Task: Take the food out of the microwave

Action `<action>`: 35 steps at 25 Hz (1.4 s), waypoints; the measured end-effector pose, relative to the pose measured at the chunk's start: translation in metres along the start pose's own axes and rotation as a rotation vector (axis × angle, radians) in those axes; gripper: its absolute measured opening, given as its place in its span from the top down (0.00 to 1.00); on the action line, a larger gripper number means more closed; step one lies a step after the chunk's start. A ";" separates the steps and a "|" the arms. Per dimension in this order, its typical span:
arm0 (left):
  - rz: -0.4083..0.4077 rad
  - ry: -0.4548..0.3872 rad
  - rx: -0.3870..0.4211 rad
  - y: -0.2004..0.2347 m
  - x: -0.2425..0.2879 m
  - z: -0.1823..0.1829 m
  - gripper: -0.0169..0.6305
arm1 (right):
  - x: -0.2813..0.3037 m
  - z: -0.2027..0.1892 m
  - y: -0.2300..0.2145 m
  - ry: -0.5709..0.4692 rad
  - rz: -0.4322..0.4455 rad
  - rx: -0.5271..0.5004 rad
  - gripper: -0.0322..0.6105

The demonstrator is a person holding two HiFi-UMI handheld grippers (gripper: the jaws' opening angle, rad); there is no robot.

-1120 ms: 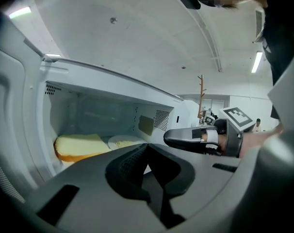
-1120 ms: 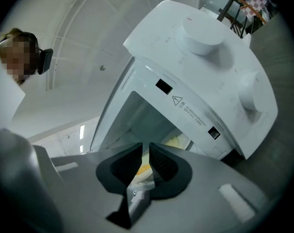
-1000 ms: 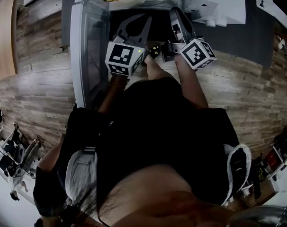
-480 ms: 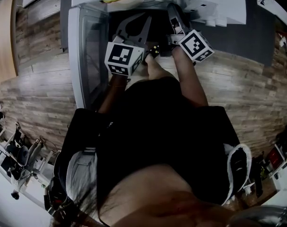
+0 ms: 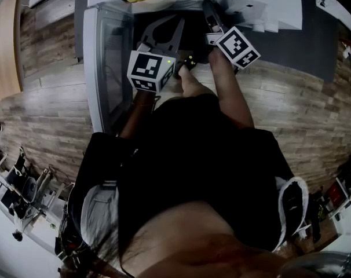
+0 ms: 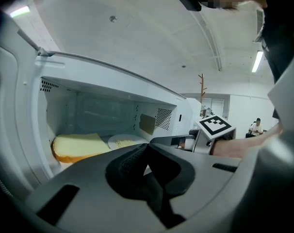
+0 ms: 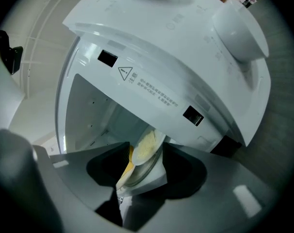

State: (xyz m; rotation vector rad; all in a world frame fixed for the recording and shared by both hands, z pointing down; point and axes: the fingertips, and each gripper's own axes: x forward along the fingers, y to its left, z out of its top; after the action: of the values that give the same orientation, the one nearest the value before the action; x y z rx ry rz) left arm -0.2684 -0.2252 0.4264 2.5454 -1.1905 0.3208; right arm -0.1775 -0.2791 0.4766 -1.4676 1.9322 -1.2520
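The right gripper [image 7: 146, 148] has its jaws spread wide. It points into the open microwave [image 7: 186, 42], rolled so that the cavity appears tilted in its view. In the gap between the jaws a round plate [image 7: 143, 171] with pale yellow food [image 7: 148, 144] is visible, and no pad presses on it, so the gripper carries nothing. This pose reads as a lining-up for a pinch on the plate rim. The left gripper [image 6: 147, 146] has its jaws pressed together on nothing and hovers level before the cavity, probably parked there to leave the opening free for the other hand. From its view the task's items lie on the cavity floor. A bread slice [image 6: 76, 147] with a tan crust lies at the left and just beside it is the plate, with neither yet lifted. In the head view the door [image 5: 109, 62] stands swung fully to the left, which explains the unobstructed approach of both grippers. Compared with the earlier head views, the right gripper's marker cube [image 5: 237, 46] sits farther up the frame and closer to the microwave front. Its jaws have just been opening, with the plate in line between them. The left gripper's marker cube [image 5: 151, 70] keeps the same place and pose, and the door has not changed.
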 end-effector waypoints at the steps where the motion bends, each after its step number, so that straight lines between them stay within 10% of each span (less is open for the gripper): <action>1: 0.000 0.002 0.000 0.000 0.000 0.000 0.97 | 0.002 0.000 0.000 0.001 -0.005 0.002 0.66; 27: 0.020 -0.110 -0.022 0.009 -0.005 0.025 0.97 | 0.027 0.001 -0.011 0.003 -0.198 0.031 0.63; 35: 0.037 -0.112 -0.028 0.019 -0.007 0.025 0.97 | 0.025 0.003 -0.026 -0.019 -0.271 0.053 0.84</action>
State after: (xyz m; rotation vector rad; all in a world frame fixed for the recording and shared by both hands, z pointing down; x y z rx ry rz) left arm -0.2857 -0.2411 0.4045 2.5491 -1.2748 0.1700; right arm -0.1703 -0.3043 0.5020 -1.7515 1.7157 -1.3859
